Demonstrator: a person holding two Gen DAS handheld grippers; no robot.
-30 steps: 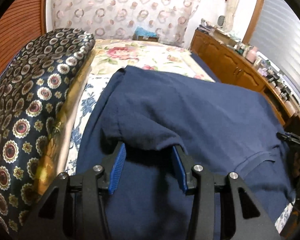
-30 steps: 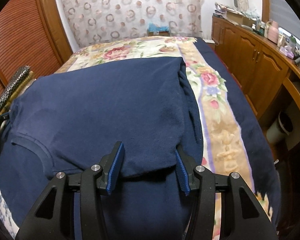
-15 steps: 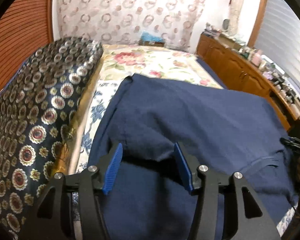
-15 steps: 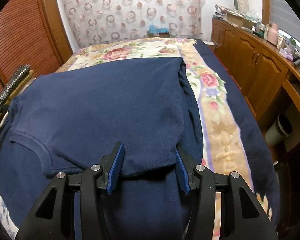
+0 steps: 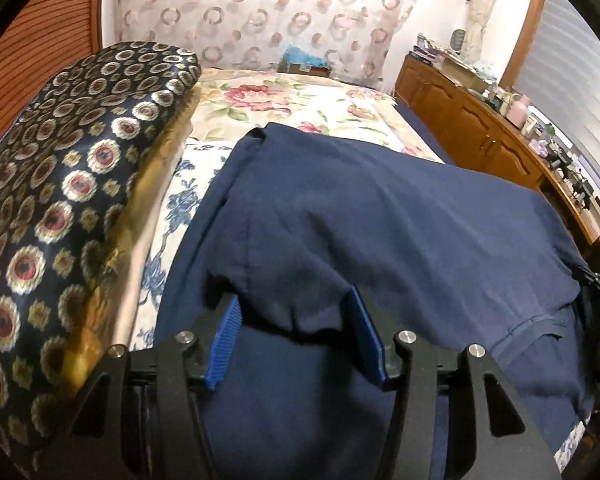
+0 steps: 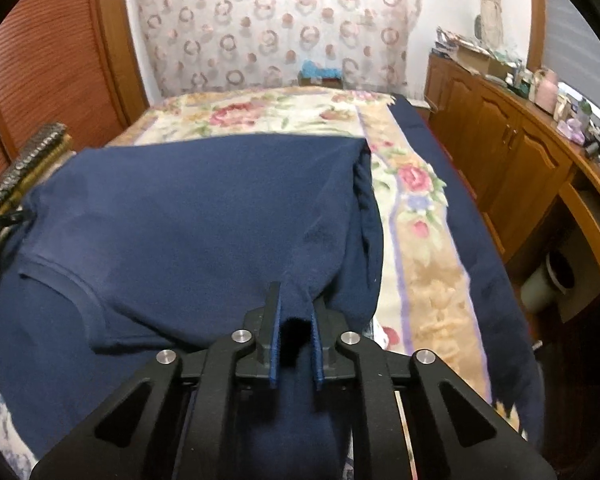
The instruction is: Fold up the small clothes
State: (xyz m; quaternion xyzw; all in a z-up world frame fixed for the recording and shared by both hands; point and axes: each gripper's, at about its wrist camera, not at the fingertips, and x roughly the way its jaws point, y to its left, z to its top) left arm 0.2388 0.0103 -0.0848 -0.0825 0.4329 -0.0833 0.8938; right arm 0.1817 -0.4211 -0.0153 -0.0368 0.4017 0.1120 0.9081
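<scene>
A dark navy shirt (image 5: 380, 220) lies spread on a floral bedspread; it also shows in the right wrist view (image 6: 188, 216), collar seam at the near left. My left gripper (image 5: 294, 312) is open, its blue pads either side of a raised fold of the shirt's near left edge. My right gripper (image 6: 294, 308) is shut on a pinch of the shirt's near right edge, cloth bunched between the pads. The other gripper's black tip shows at the far right of the left view (image 5: 598, 280).
A patterned dark cushion (image 5: 60, 200) lies along the bed's left side. Wooden cabinets (image 6: 520, 168) with clutter on top line the right wall. A bin (image 6: 548, 276) stands below them. A curtain hangs behind the bed's far end.
My right gripper has closed from open onto the shirt's edge. My left gripper stays open around its fold and has shifted slightly.
</scene>
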